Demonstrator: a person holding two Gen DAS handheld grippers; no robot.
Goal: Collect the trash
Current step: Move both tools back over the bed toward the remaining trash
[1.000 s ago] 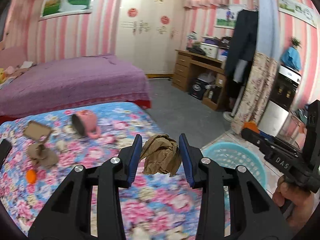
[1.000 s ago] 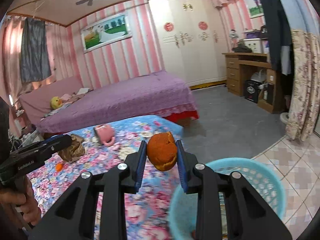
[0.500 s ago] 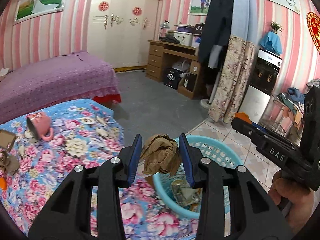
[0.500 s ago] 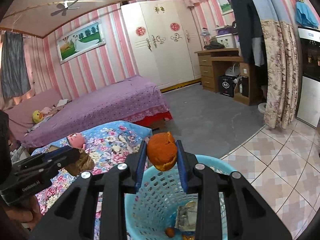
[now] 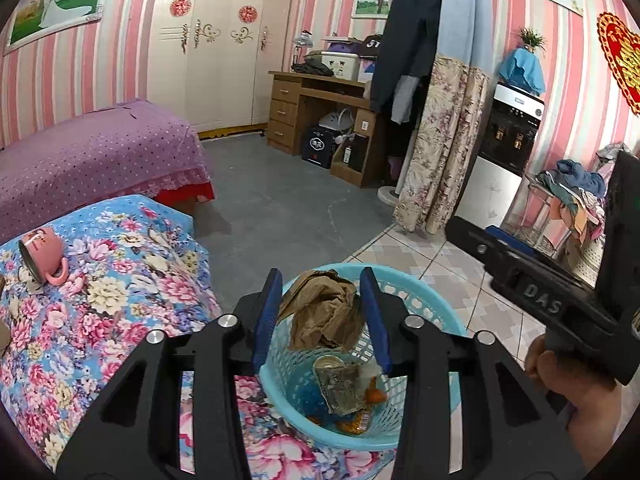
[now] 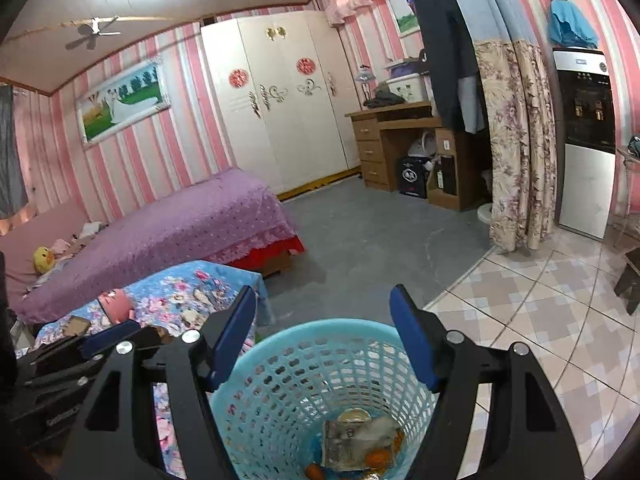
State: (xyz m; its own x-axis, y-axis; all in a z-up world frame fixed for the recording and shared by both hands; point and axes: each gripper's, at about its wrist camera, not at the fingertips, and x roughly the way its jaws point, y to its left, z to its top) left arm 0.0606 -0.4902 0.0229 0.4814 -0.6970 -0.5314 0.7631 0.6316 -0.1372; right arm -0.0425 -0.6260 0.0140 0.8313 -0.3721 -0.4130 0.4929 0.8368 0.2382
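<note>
Both grippers hang over the basket [image 6: 256, 354] rim beside the tabletop [image 5: 120, 280] edge, right gripper [image 6: 324, 340] jaws opening empty, orange peel gone, left gripper [image 5: 320, 316] jaws opening around crumpled brown paper [image 5: 324, 312].

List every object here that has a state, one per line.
Left gripper: jaws opening, crumpled brown paper between them, above the basket.
Right gripper: jaws opening, empty.
Light blue plastic mesh basket: upright, trash at the bottom.
Pink mug: tipped on its side on the floral bedspread.

Crumpled brown paper [image 5: 325, 312] hangs above the upright turquoise mesh basket [image 5: 424, 300]; inside lie orange peel [image 6: 376, 458] and a wrapper [image 6: 340, 446].
</note>
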